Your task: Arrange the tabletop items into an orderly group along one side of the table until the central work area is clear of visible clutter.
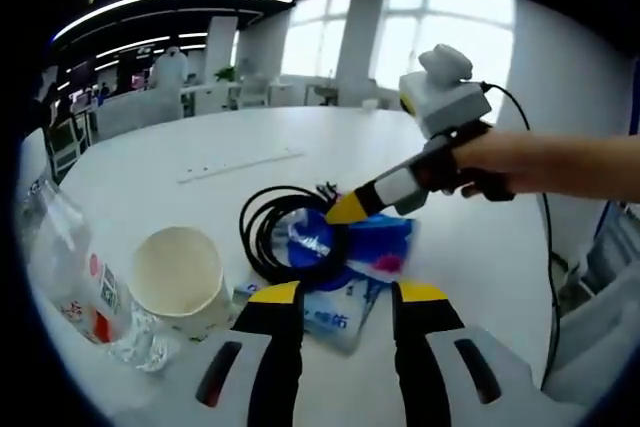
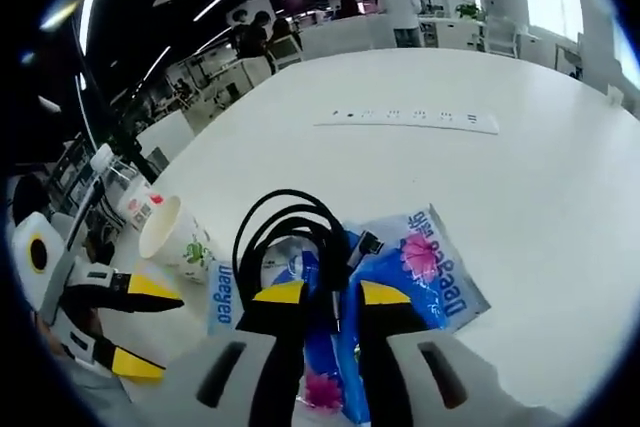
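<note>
A black cable coil [image 1: 268,232] [image 2: 285,227] lies on the white table, partly over blue tissue packets [image 1: 385,247] [image 2: 430,272]. My right gripper [image 2: 332,294] [image 1: 342,211], held by a hand, is shut on a fold of the blue packet, with the cable's edge between its jaws. Another pale blue packet [image 1: 335,315] [image 2: 222,297] lies beside it. A paper cup [image 1: 180,277] [image 2: 175,235] stands upright to the left, and a clear plastic bottle [image 1: 75,282] [image 2: 132,199] is further left. My left gripper [image 1: 350,294] [image 2: 142,327] is open, just short of the pale packet.
A white power strip [image 1: 240,165] [image 2: 410,119] lies flat farther out on the round white table [image 1: 470,277] [image 2: 540,177]. Desks, chairs and standing people are in the office behind. The table's near edge runs close under the cup and bottle.
</note>
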